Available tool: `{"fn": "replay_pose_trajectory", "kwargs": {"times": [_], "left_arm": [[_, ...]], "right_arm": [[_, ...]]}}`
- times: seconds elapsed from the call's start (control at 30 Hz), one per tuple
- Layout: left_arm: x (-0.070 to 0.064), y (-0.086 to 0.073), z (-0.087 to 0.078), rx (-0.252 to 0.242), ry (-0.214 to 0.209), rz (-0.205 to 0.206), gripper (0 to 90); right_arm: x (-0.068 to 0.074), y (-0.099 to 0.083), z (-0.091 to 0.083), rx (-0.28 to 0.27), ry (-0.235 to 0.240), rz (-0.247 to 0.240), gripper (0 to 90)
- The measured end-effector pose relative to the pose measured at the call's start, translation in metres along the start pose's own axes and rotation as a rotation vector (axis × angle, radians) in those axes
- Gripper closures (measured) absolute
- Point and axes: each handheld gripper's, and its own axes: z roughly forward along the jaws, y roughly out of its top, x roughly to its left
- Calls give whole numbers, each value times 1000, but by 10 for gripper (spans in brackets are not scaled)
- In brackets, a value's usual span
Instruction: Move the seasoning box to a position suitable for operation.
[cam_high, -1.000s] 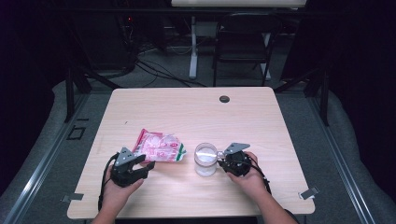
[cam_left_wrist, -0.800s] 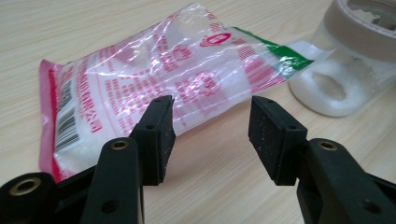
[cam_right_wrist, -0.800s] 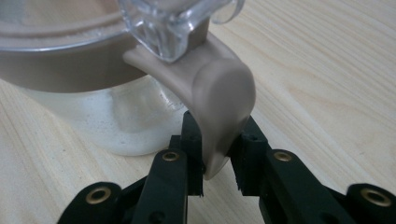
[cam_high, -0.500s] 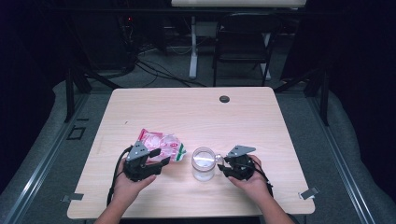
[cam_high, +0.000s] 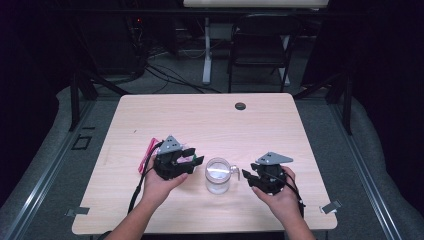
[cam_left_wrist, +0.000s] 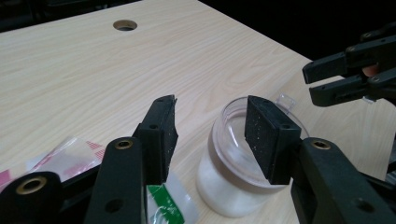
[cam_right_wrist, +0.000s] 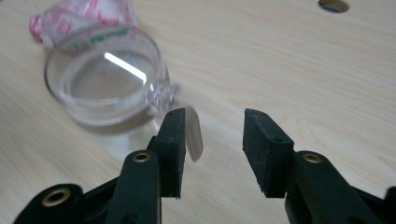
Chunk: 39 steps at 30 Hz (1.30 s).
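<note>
Jar (cam_high: 218, 176) stands between the left gripper (cam_high: 196, 156) and right gripper (cam_high: 248, 176), both wide apart and holding nothing.

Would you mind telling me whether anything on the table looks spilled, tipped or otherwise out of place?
Nothing stands out. The jar stands upright with its lid on, and no spill shows on the table. The packet lies flat under the left claw. Both claws are open; the right claw is beside the jar's latch.
</note>
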Motion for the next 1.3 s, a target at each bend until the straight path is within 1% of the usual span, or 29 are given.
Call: {"fn": "replay_pose_trajectory", "kwargs": {"times": [0.03, 0.07, 0.1, 0.13, 0.17, 0.2, 0.23, 0.27, 0.3, 0.33, 0.37, 0.43, 0.47, 0.5, 0.53, 0.6, 0.67, 0.73, 0.77, 0.8, 0.83, 0.9, 0.93, 0.97, 1.0, 1.07, 1.13, 1.2, 1.3], "left_arm": [[0, 1, 2, -7, 0, -12, 549], [1, 1, 4, -6, -2, -25, 549], [1, 1, 5, 4, -7, -38, 561], [0, -1, 8, 10, 0, -40, 583], [0, -1, 8, 10, 0, -40, 596], [1, -4, 7, 11, -8, -40, 603], [1, -4, 7, 11, -8, -40, 624], [1, -6, 7, 5, -12, -38, 655], [1, -8, 6, 7, -14, -34, 655], [1, -13, 5, 19, -7, -25, 693], [1, -13, 5, 19, -7, -25, 708], [0, -20, 4, 45, -4, -13, 737], [0, -20, 4, 45, -4, -13, 762], [-1, -24, 4, 53, -9, -18, 776], [-1, -24, 4, 53, -9, -18, 788], [-3, -29, 5, 78, -20, -16, 815], [-4, -30, 6, 84, -22, -15, 836], [-7, -33, 8, 106, -21, 3, 844], [-8, -34, 8, 111, -13, 10, 851], [-9, -35, 9, 123, -3, 29, 857], [-10, -36, 9, 128, -2, 37, 870], [-11, -37, 9, 129, -4, 31, 873], [-11, -38, 9, 136, -3, 42, 873], [-12, -39, 10, 135, -5, 36, 877], [-13, -41, 10, 148, -16, 43, 882], [-15, -42, 12, 156, -18, 53, 889], [-17, -43, 13, 155, -18, 56, 890], [-19, -44, 15, 174, -23, 77, 892], [-21, -45, 16, 182, -33, 74, 897]], "right_arm": [[1, 8, -4, -12, -6, 34, 634], [1, 8, -4, -12, -6, 34, 634], [1, 12, -4, -17, 5, 71, 647], [1, 19, -4, -16, 15, 121, 672], [1, 19, -4, -16, 15, 121, 672], [2, 24, -2, -10, 11, 148, 690], [2, 24, -2, -10, 11, 148, 690], [3, 27, 0, -10, 20, 156, 719], [3, 27, 0, -10, 20, 156, 719], [5, 27, 2, -12, 6, 150, 748], [6, 26, 4, -12, 2, 145, 753], [8, 26, 5, -2, -4, 136, 777], [9, 27, 6, 0, 4, 138, 791], [10, 27, 7, 2, 12, 135, 801], [12, 27, 8, 5, 13, 137, 812], [13, 27, 11, 19, 12, 126, 822], [14, 27, 13, 21, 16, 129, 824], [15, 27, 15, 25, 16, 131, 824], [15, 27, 16, 21, 19, 131, 824], [16, 27, 16, 22, 19, 128, 823], [16, 27, 18, 21, 19, 120, 825], [17, 27, 19, 24, 20, 117, 829], [17, 27, 19, 24, 20, 117, 829], [18, 27, 19, 28, 21, 111, 836], [19, 27, 20, 26, 23, 109, 854], [19, 27, 20, 27, 22, 105, 867], [19, 27, 20, 27, 23, 103, 870], [20, 26, 20, 23, 23, 105, 873], [19, 26, 20, 21, 24, 102, 872]]}}
